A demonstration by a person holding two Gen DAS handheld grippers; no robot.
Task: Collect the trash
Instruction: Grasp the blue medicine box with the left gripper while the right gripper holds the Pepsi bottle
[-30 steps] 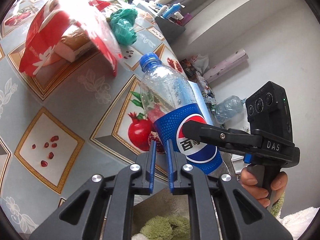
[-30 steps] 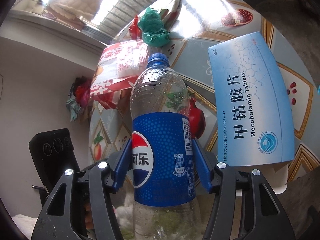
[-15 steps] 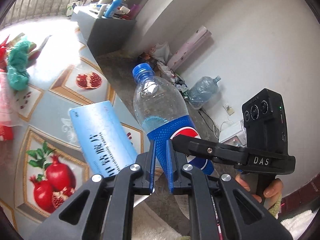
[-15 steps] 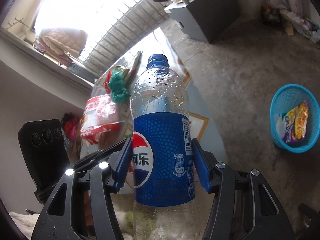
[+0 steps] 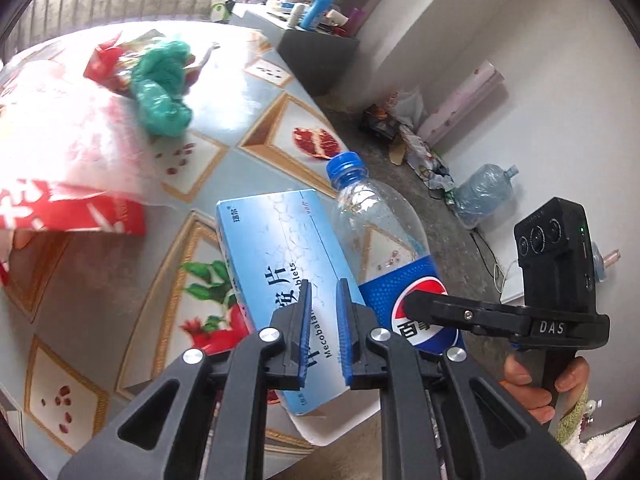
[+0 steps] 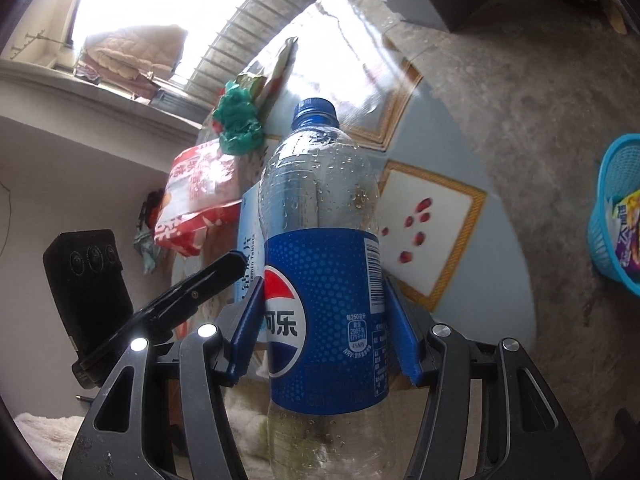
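bottle: the Pepsi bottle [image 6: 324,280] stands upright between the fingers of the right gripper [image 6: 324,320], blue cap at 12 o'clock, long axis running straight up the right wrist view.
right fingers: both blue pads press the label from 9 and 3 o'clock, pinching the bottle at its middle.
basket: the blue basket [image 6: 618,216] sits on the floor at 3 o'clock from the bottle, well apart, with a wrapper already in it.
coming move (judged): the bottle most likely has to travel toward 3 o'clock and down, then be let go over the basket's rim; the right hand alone carries it.
left fingers: the left gripper [image 5: 322,328] holds nothing; its jaws are opening from a narrow gap.
box: the blue tablet box [image 5: 276,264] lies on the counter [image 5: 256,128] under and beyond the left fingers, long axis from 5 toward 11 o'clock, so the left hand is the nearer one for it.
other trash: green bag [image 5: 162,88] and red-and-white bag [image 5: 56,160] lie farther off at 10 to 11 o'clock.
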